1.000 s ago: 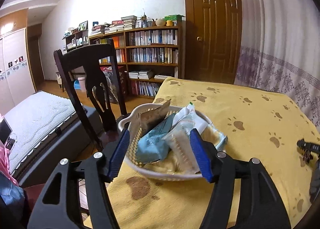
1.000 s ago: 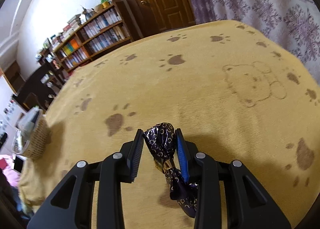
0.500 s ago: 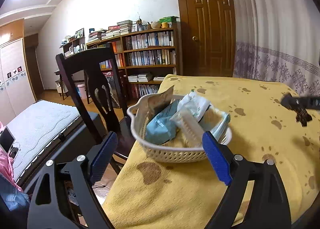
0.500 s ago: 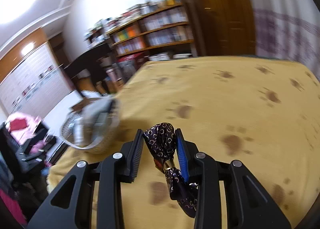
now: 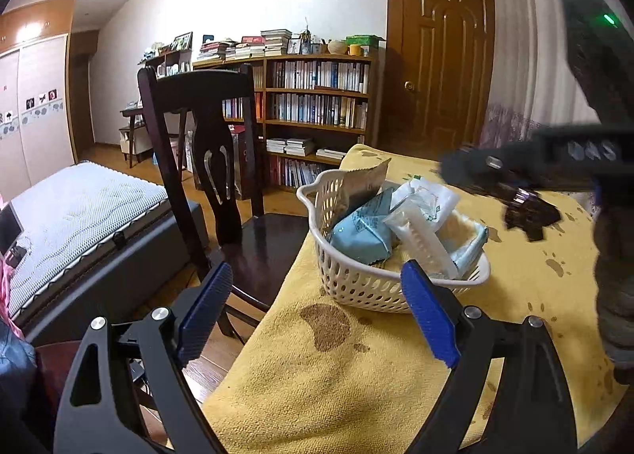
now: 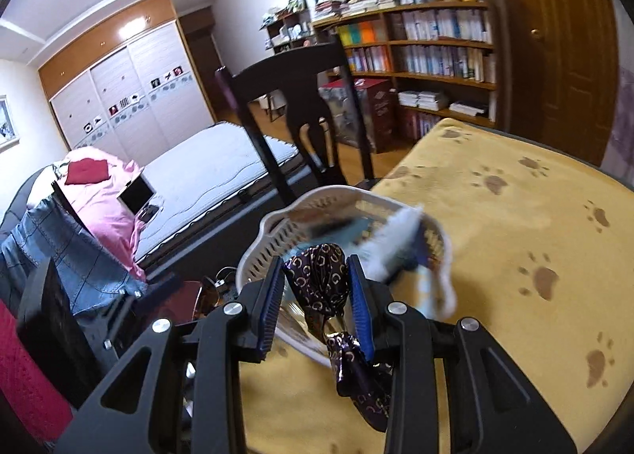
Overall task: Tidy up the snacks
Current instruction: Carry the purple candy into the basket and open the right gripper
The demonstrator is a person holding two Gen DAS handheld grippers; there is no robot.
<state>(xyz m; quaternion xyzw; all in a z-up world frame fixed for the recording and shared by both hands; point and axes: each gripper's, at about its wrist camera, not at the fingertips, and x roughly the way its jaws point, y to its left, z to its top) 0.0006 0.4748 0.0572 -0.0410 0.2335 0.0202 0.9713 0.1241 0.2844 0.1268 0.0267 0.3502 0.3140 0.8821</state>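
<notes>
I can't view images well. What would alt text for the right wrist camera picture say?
The right gripper pinches a dark, gold-patterned candy wrapper in front of a white plastic basket of snack packets, blurred here. The basket sits at the edge of a yellow paw-print cloth, with a dark wooden chair and a bookshelf behind.

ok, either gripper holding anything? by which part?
Right gripper pinches the dark wrapped candy by its upper body, twisted tail dangling. Left gripper is open, empty.

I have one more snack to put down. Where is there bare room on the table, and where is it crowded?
The yellow cloth is bare between the left tool and the white basket, and beyond it toward the door. The basket is packed, with the right tool bringing in a dark wrapped candy.
</notes>
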